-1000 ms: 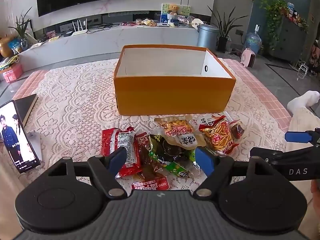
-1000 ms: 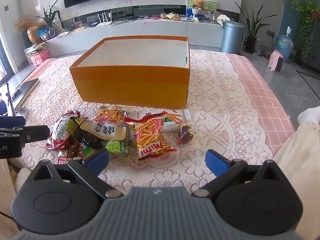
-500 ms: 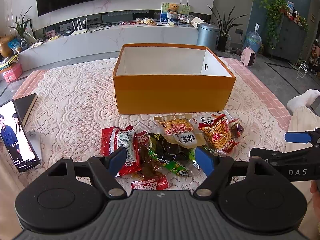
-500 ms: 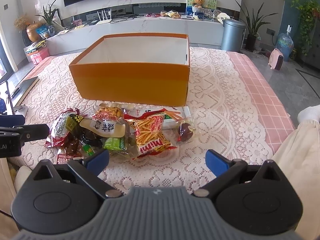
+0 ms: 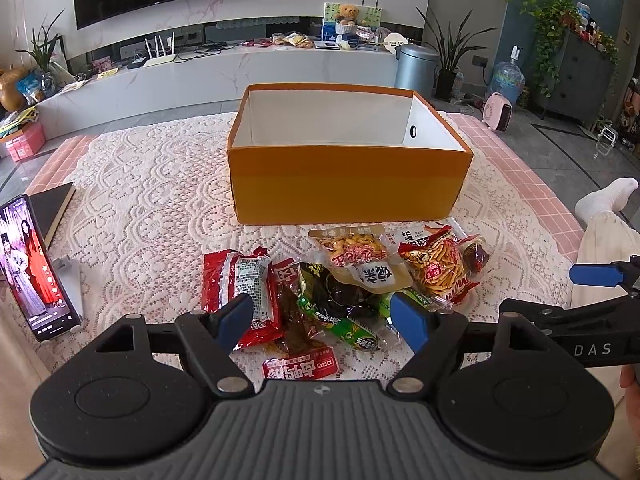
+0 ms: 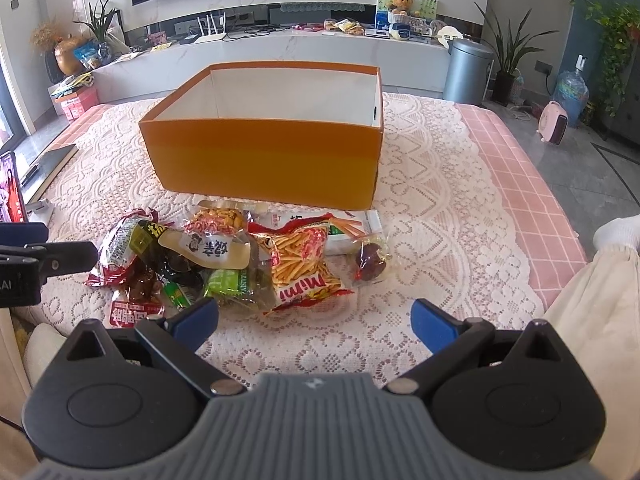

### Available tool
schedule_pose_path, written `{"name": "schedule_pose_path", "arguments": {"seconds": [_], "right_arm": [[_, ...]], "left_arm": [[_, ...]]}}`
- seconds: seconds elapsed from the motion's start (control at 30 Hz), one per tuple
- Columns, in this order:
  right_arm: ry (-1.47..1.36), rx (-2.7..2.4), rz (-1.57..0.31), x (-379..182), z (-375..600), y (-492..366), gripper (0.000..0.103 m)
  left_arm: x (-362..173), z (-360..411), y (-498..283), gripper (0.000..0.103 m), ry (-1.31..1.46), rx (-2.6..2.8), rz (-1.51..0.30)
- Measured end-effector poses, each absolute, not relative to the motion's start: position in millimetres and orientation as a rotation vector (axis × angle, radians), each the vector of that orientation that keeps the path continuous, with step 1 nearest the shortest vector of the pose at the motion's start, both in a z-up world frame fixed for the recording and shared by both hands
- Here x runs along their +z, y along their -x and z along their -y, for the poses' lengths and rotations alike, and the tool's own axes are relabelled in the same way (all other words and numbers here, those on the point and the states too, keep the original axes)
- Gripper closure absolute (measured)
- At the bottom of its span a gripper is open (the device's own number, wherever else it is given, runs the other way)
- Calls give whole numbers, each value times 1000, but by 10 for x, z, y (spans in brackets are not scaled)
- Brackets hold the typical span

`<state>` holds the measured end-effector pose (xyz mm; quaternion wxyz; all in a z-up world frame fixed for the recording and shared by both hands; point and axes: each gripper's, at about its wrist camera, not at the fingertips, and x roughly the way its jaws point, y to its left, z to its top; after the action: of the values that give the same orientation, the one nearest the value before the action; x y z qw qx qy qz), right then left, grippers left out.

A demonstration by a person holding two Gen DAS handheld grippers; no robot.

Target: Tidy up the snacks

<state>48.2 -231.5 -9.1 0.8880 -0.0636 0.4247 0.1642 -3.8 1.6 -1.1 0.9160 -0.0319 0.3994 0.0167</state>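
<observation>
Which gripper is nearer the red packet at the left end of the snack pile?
Left. The left gripper hangs open just above the red packet. The right gripper is open farther along, before the Mimi bag.

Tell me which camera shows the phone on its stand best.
The left wrist view: the phone stands fully visible, screen lit, at the table's left edge. The right wrist view catches only a cropped sliver at its frame edge.

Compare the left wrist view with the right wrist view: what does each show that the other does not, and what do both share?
Only the left wrist view shows the whole phone screen on its stand; the right view cuts it at the edge. Only the right wrist view shows the "Mimi" lettering on the stick-snack bag. Both show the orange box, the snack pile and open, empty grippers: left gripper, right gripper.
</observation>
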Motion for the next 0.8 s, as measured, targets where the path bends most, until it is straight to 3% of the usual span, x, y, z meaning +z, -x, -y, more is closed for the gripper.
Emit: {"name": "schedule_pose_path", "arguments": {"seconds": [0.8], "right_arm": [[121, 339, -907, -127, 2315, -501, 4]], "left_arm": [[-26, -32, 38, 12, 69, 36, -827]]}}
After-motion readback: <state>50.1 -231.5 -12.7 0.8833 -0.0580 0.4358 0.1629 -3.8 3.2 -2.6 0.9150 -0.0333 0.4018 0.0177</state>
